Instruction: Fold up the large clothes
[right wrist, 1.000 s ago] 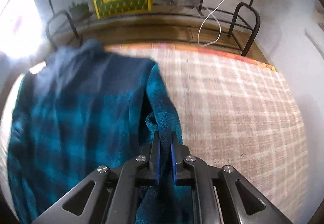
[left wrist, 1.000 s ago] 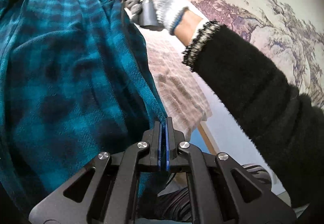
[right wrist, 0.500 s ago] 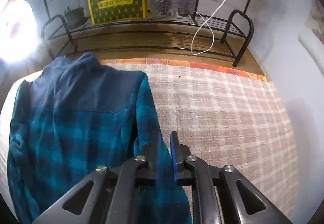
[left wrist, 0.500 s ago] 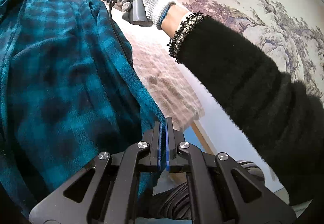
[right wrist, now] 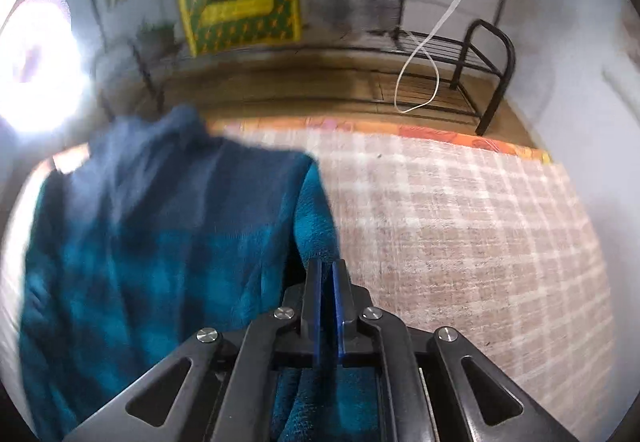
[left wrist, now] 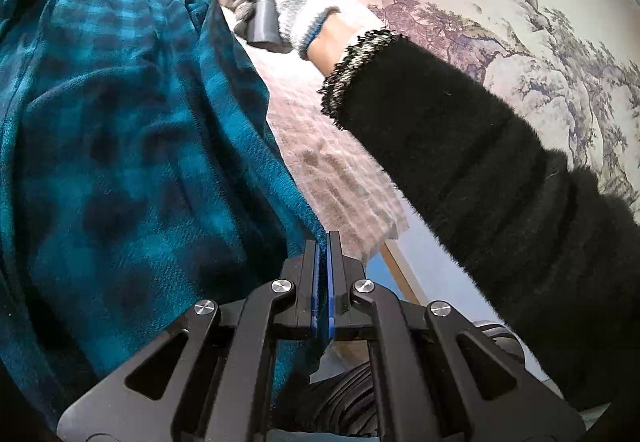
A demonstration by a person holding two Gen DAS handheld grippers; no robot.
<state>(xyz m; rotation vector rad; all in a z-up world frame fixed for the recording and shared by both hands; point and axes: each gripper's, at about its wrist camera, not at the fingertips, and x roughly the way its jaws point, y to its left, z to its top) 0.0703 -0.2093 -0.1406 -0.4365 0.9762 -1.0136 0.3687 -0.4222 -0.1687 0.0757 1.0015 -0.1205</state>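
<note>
Left wrist view: my left gripper point(left wrist: 322, 254) is clenched on the near hem of the teal plaid fleece shirt point(left wrist: 120, 146), which lies along the left side of the checked-cloth desk point(left wrist: 340, 178).

Right wrist view: my right gripper point(right wrist: 327, 282) pinches the shirt's right edge. I judge I'm mid-fold; next, carry this edge leftward evenly.

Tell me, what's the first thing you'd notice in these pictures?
The big teal plaid fleece shirt fills the left half of both views, spread on a pinkish checked blanket. The left gripper pinches its near edge, fingers shut on the fabric. In the left view, a fuzzy black sleeve reaches across the right side, ending in a white-gloved hand.
</note>
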